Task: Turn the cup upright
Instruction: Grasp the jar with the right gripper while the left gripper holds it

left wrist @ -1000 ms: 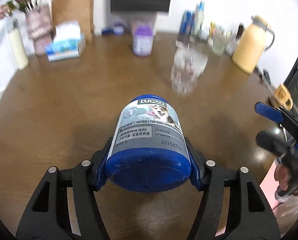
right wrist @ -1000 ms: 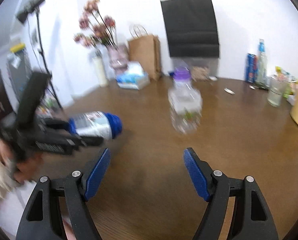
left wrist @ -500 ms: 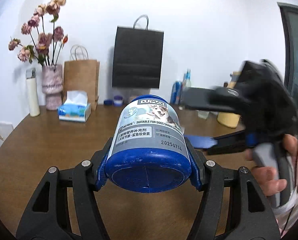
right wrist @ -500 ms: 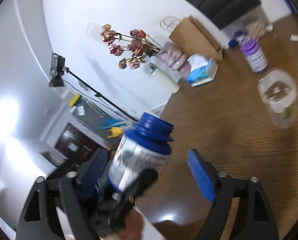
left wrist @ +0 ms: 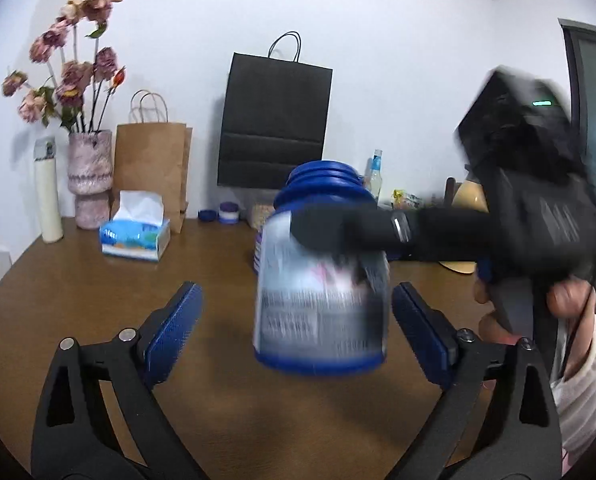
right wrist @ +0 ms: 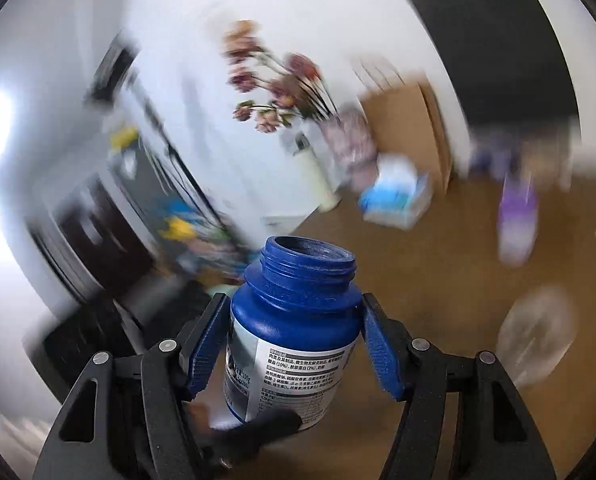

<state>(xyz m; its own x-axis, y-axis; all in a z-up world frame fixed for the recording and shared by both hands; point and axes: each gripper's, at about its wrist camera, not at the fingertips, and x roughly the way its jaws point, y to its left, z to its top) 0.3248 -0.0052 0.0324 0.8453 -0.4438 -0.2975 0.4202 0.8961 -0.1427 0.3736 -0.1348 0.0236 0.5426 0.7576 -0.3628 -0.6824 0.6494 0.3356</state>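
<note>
Bottle (left wrist: 322, 280) between left tool (left wrist: 293, 336) fingers; tissue box (left wrist: 135, 236) behind, left.

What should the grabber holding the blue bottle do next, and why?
Probably lower the blue bottle straight down onto the table. It already stands mouth-up, clamped in the right hand-held gripper, while the left hand-held gripper has its pads spread wide, clear of the bottle. The bottle appears to hang above the tabletop.
</note>
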